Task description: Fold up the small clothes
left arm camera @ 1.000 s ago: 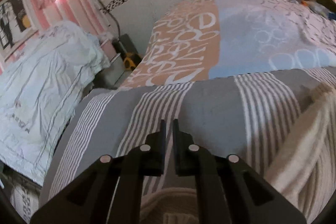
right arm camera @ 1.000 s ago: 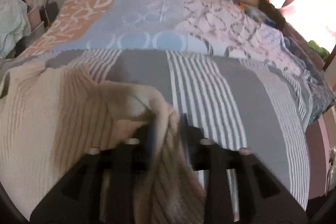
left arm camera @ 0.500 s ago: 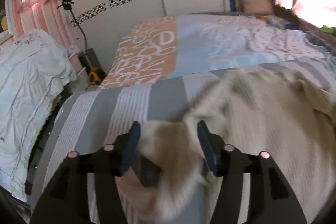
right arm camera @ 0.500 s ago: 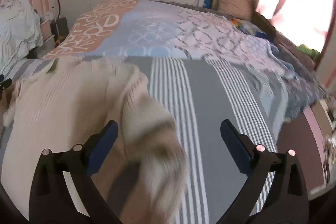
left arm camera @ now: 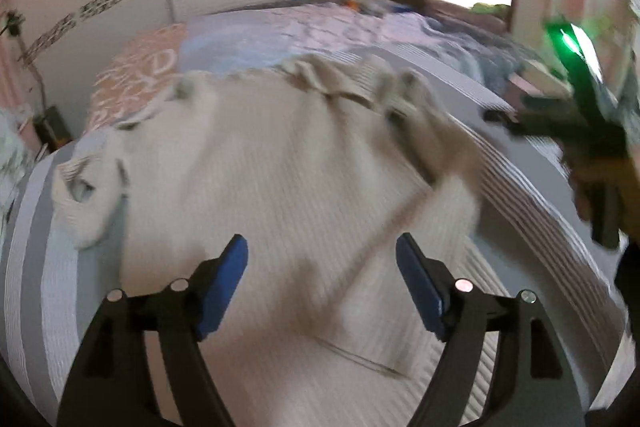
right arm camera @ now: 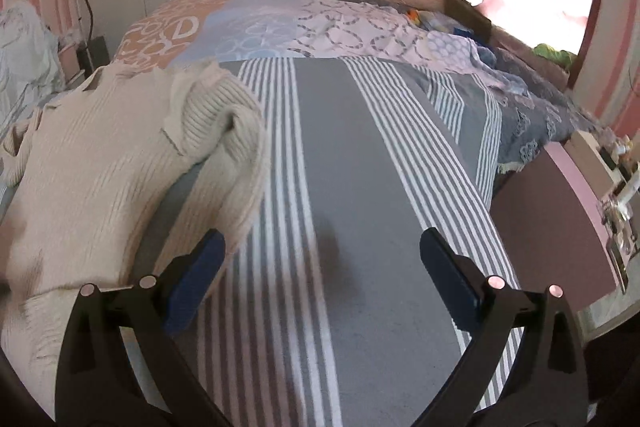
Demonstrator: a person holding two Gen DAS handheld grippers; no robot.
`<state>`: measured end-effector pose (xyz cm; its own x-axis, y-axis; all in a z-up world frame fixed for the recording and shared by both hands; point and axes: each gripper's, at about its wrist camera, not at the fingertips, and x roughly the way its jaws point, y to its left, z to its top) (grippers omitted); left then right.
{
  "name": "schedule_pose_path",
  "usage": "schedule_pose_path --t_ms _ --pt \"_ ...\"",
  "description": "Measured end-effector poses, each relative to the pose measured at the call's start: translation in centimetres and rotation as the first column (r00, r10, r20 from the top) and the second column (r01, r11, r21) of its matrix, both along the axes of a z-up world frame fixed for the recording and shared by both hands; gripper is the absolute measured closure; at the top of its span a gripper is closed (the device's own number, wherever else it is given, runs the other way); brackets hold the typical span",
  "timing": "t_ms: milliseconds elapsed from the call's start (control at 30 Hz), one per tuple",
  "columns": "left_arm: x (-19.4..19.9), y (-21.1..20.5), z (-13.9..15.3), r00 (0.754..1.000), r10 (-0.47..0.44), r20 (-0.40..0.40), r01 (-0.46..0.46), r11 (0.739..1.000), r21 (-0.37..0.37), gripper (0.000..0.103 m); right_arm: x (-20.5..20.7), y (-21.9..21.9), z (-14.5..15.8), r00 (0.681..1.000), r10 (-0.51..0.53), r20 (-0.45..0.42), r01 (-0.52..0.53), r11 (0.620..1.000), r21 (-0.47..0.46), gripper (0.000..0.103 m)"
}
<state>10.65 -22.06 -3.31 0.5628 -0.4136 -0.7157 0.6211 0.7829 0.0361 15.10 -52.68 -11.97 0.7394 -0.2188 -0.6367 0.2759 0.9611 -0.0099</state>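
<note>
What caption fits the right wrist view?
Open right gripper above a grey striped bedspread, cream knit sweater lying beside its left finger.

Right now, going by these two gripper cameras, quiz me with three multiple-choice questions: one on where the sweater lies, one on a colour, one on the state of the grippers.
1. Where does the cream ribbed sweater lie?
A. on the grey striped bedspread
B. on the floor
C. hung on the wardrobe

2. What colour are the pads on the gripper fingers?
A. red
B. blue
C. white

3. How do the left gripper and right gripper stand?
A. both shut on cloth
B. one open, one shut
C. both open, holding nothing

Answers: 1 A, the sweater is spread over the stripes; 2 B, blue shows inside each finger; 3 C, wide gaps show in both wrist views.
</note>
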Motion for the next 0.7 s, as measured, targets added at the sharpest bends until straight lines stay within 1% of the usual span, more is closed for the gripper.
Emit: schedule_pose_path --t_ms 100,167,267,367,433,467,500,533,600,633,667,700 --pt "-1.4 -1.5 -1.5 1.000 -0.028 0.006 0.028 0.999 0.032 0.026 0.3 -0.2 0.0 1.000 0.007 0.010 -0.007 1.000 0.023 0.006" --pt "-1.4 -2.3 -2.5 1.000 -0.015 -0.002 0.015 0.998 0.061 0.025 0.4 -0.1 0.0 1.000 0.004 0.020 -0.004 1.000 0.015 0.006" --pt "-0.8 -2.8 -4.0 1.000 0.010 -0.018 -0.009 0.997 0.079 0.025 0.5 0.0 -0.1 0.999 0.029 0.015 -0.030 0.999 0.045 0.006" --pt "-0.4 -2.8 -5.0 0.999 0.021 -0.030 -0.018 0.997 0.076 0.023 0.4 0.8 -0.3 0.998 0.057 0.007 -0.057 0.998 0.036 0.006" --pt "0.0 -2.5 -5.1 0.999 0.022 -0.044 -0.020 0.999 0.042 0.024 0.2 1.5 -0.5 0.996 0.084 0.007 -0.085 0.996 0.031 0.006" --pt "0.3 -2.4 -5.2 0.998 0.018 -0.057 -0.017 0.999 0.027 0.025 0.0 1.6 -0.6 0.996 0.093 0.010 -0.093 0.995 0.035 0.006" --pt "0.5 -2.2 -5.2 0.997 0.010 -0.076 -0.009 1.000 0.008 0.040 -0.3 1.7 -0.8 0.995 0.101 0.010 -0.102 0.994 0.041 0.005" --pt "0.3 -2.2 -5.1 0.997 0.003 -0.081 -0.003 1.000 0.001 0.050 -0.4 1.7 -0.9 0.994 0.109 0.010 -0.109 0.993 0.042 0.005" --pt "-0.3 -2.1 -4.6 0.996 -0.031 -0.084 0.030 0.999 -0.012 0.054 -0.8 1.6 -1.0 0.994 0.109 0.010 -0.109 0.994 0.023 0.005" --pt "-0.8 -2.0 -4.2 0.995 -0.059 -0.084 0.057 0.998 -0.026 0.054 -0.8 1.6 -1.0 0.995 0.103 0.009 -0.103 0.995 0.009 0.005" --pt "-1.2 -1.9 -4.1 0.994 -0.069 -0.080 0.067 0.997 -0.032 0.053 -0.9 1.3 -1.0 0.995 0.100 0.007 -0.100 0.995 0.007 0.005" --pt "-1.7 -1.7 -3.8 0.994 -0.081 -0.073 0.078 0.996 -0.044 0.045 -0.9 1.1 -1.0 0.995 0.098 0.006 -0.098 0.995 0.014 0.005"
